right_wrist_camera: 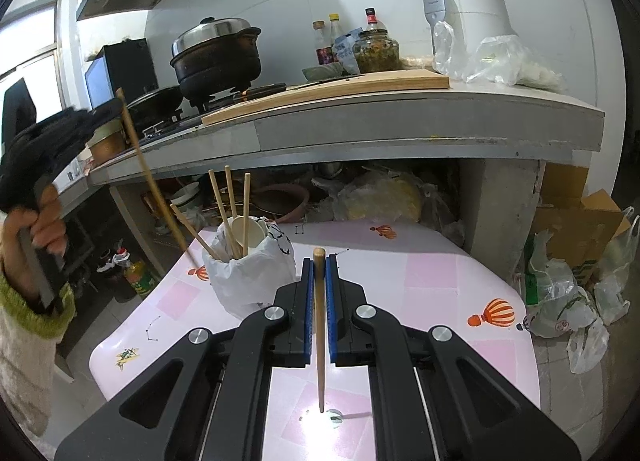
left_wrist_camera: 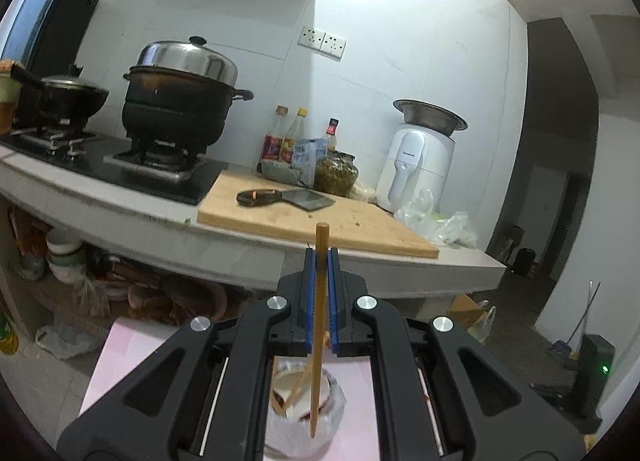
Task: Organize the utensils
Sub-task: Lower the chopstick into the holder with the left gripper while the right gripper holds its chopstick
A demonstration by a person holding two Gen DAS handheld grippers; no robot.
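Both hand-held grippers are clamped down to a narrow slit, each with a single wooden chopstick pinched between its blue pads. The left gripper holds its chopstick nearly upright, the blunt end poking above the jaws and the thin tip hanging down over the mouth of the bag-lined holder directly below it, on the pink table. From the right wrist view, the same gripper shows at the left edge, a hand wrapped around its grip, with the chopstick slanting down so that its tip lies just beside the holder's left side; whether it touches I cannot tell. The right gripper grips its own chopstick the same way, the tip hanging down toward the tabletop, near the front edge and apart from the holder. That holder, wrapped in a white plastic bag, stands on the table to the left of the right gripper, and already has several chopsticks and a pale spoon standing in it. Behind runs the kitchen counter.
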